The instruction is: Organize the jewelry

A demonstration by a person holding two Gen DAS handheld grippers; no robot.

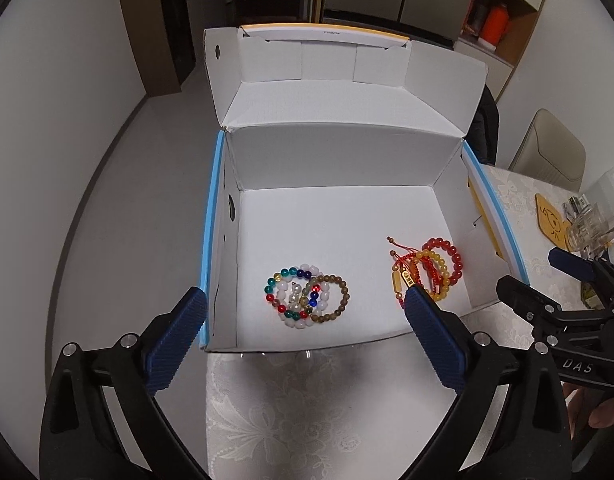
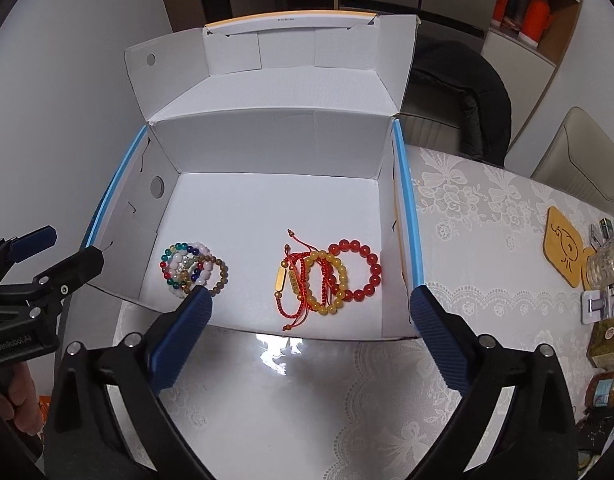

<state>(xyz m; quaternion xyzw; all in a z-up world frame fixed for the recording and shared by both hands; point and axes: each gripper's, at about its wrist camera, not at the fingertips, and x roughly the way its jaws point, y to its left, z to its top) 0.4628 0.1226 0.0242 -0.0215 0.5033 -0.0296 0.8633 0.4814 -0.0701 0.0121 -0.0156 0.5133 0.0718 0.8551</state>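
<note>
Fingers: left gripper (image 1: 305, 312) and right gripper (image 2: 311, 308) both spread wide, holding nothing, above the near rim of the white box (image 2: 267, 200). Box floor: mixed bead bracelets (image 1: 307, 296) left, red and yellow bracelets (image 2: 331, 280) right, apart; bare floor behind. Lid (image 2: 267, 92) upright at back. Lace tablecloth (image 2: 487, 220); chair (image 2: 579, 152) beyond.

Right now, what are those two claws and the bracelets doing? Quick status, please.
Left gripper and right gripper open, empty. Two bracelet piles, multicolored and red-yellow, lie apart in white box. Nothing in the way.
</note>
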